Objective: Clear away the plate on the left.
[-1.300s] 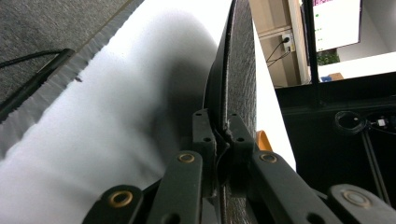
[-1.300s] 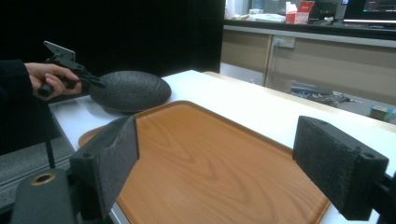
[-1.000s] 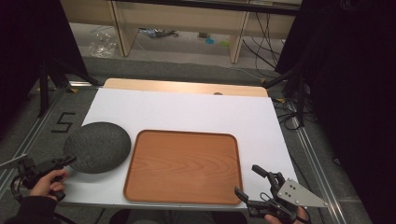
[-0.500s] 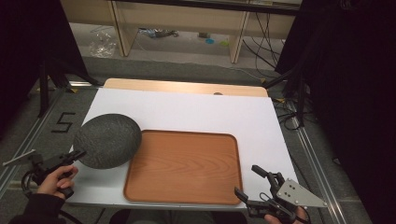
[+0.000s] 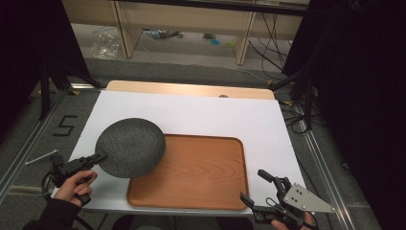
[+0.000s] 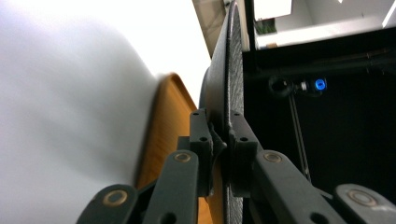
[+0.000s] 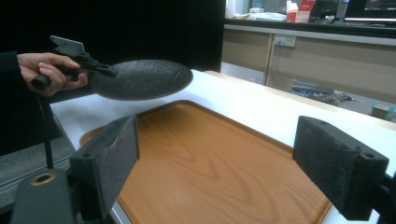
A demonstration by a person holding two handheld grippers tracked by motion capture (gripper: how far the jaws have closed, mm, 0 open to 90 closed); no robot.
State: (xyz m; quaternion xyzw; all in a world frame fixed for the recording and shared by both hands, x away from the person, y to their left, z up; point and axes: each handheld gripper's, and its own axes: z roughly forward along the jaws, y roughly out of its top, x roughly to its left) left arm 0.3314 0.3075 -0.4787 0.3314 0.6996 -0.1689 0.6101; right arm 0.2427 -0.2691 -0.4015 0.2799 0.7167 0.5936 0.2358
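We see the left claw [image 5: 98, 158] clamped on the near rim of a dark grey plate [image 5: 130, 147], its jaws pinching the edge from both faces, as the left gripper view [image 6: 223, 149] makes plain. The plate [image 7: 140, 78] reaches out ahead of that claw and is lifted clear of the counter [image 5: 201, 112], roughly level in the right gripper view, with its far edge hanging over the left corner of the wooden tray [image 5: 196, 172]. The hand [image 5: 76, 184] that carries this claw sits just behind it, at the counter's near left edge.

We find the right claw [image 5: 258, 189] at the near right corner of the tray, well apart from the plate, its jaws spread wide with nothing between them. Ahead of it lies the bare wood of the tray [image 7: 210, 158], and beyond that the plate and the left claw [image 7: 109, 71].
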